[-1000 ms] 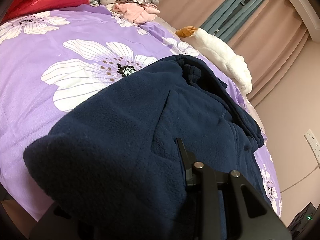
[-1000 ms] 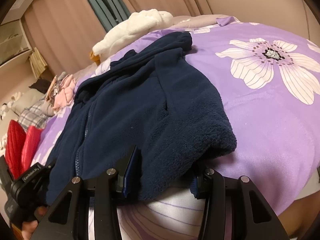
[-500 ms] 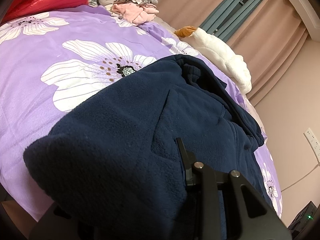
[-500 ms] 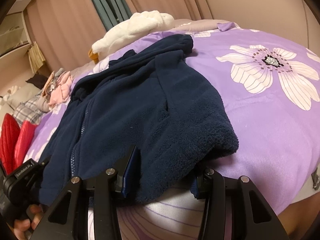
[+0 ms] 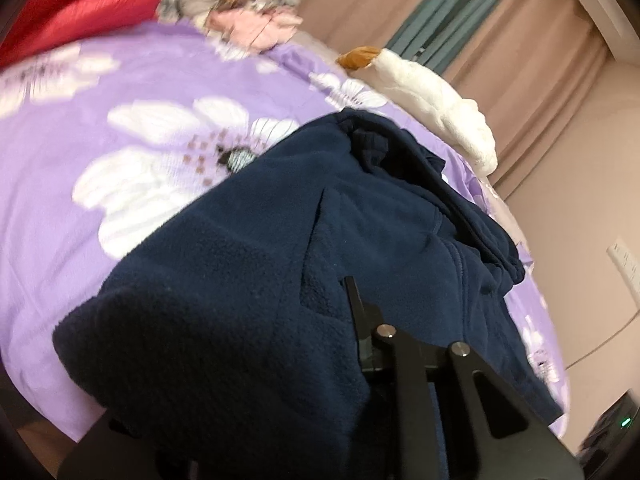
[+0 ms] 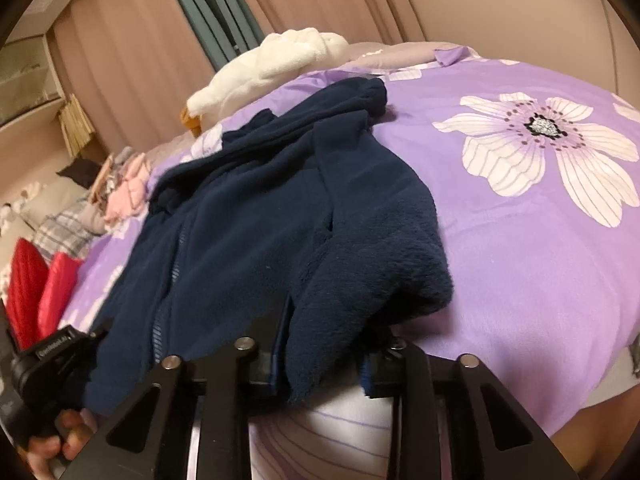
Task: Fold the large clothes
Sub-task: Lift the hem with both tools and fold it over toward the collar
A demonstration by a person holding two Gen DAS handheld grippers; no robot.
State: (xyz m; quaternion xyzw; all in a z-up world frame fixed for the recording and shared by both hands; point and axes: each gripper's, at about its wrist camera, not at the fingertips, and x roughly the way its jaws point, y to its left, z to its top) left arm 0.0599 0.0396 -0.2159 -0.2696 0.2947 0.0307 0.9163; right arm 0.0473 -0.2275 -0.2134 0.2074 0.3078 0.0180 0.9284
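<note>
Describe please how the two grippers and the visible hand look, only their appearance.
Both grippers are matte black. The right gripper has two flat triangular arms with cut-out holes, silver round bolts and blue-edged pads. The left gripper shows the same black arms and silver bolts. In the right wrist view, the left gripper body carries small white lettering, and a bare hand shows, no sleeve visible.

Navy fleece jacket (image 5: 280, 280) lies on purple floral bedspread (image 5: 80, 160). Left gripper (image 5: 304, 344) clamped on the jacket's near hem; jaws just closed further, one finger buried under fleece. White plush goose (image 5: 440, 108) at far bed edge, red cushion (image 5: 80, 8) and pink clothes pile (image 5: 256, 26) beyond. View blurred.
</note>
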